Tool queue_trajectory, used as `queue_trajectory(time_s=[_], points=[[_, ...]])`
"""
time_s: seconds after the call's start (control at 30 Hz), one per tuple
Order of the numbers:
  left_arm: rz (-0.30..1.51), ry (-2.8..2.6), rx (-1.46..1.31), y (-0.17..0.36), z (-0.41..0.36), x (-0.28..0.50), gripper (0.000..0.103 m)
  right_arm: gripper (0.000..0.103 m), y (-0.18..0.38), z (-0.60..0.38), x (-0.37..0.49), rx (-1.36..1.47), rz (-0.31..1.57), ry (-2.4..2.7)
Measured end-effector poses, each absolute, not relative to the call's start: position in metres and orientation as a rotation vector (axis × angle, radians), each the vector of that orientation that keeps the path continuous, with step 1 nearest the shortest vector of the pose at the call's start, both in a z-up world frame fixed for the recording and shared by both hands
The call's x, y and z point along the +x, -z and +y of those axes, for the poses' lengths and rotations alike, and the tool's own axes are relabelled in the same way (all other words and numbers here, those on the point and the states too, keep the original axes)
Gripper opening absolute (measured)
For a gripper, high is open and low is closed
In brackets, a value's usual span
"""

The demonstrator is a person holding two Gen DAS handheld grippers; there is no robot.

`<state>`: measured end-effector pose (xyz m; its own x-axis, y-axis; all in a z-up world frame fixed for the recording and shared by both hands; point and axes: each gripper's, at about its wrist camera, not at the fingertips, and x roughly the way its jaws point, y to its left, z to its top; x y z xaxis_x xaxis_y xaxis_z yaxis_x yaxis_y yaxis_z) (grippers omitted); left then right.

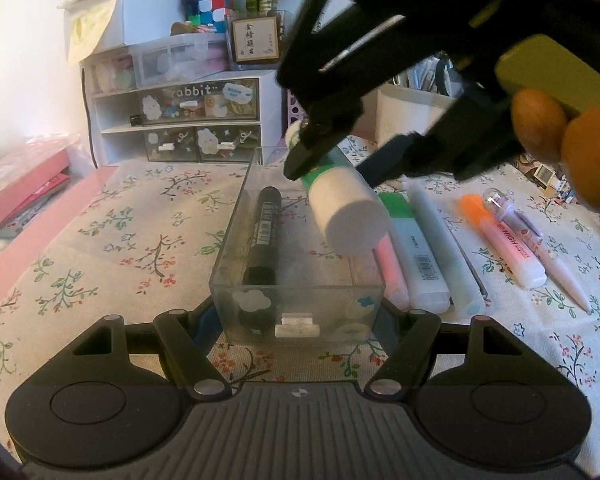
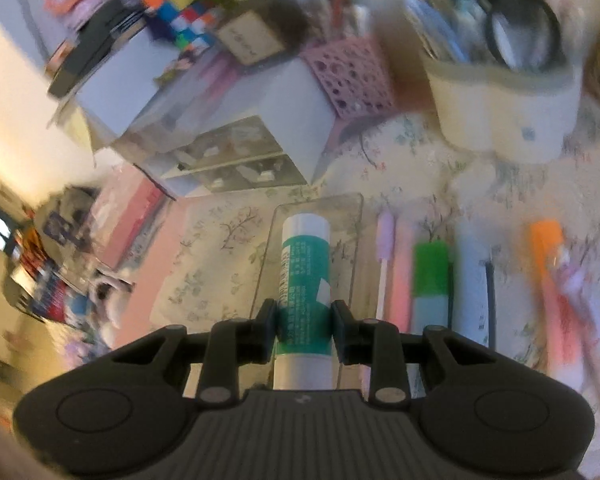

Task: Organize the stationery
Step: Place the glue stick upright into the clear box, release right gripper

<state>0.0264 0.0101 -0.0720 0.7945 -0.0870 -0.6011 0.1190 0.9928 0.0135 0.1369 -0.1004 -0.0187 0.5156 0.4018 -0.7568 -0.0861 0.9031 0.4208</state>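
Note:
A clear plastic box (image 1: pixel 236 224) stands on the flowered cloth with a black marker (image 1: pixel 262 236) lying inside. My left gripper (image 1: pixel 300 316) is shut on the box's near end, one finger on each side wall. A green and white glue stick (image 1: pixel 348 216) hangs tilted over the box's right side, and my right gripper (image 1: pixel 336 164) is shut on its green middle. In the right wrist view the glue stick (image 2: pixel 304 272) sits between the pads of the right gripper (image 2: pixel 304 328), above the clear box (image 2: pixel 352 216).
Right of the box lie a pink highlighter (image 1: pixel 392 276), a green-capped one (image 1: pixel 408 232), a pale blue one (image 1: pixel 444 240), an orange-capped one (image 1: pixel 504 240) and a pen (image 1: pixel 540 248). A drawer unit (image 1: pixel 180 120) stands behind; a white pen holder (image 2: pixel 500 112) at the back right.

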Motion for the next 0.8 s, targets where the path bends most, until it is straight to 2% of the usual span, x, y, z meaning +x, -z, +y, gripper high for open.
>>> queue_trajectory(time_s=[0.47, 0.8], points=[[0.648, 0.118, 0.055, 0.072, 0.010, 0.028, 0.072, 0.019, 0.033, -0.082, 0.141, 0.309, 1.113, -0.323], [0.645, 0.119, 0.052, 0.073, 0.010, 0.026, 0.072, 0.018, 0.014, -0.118, 0.125, 0.361, 0.984, -0.394]])
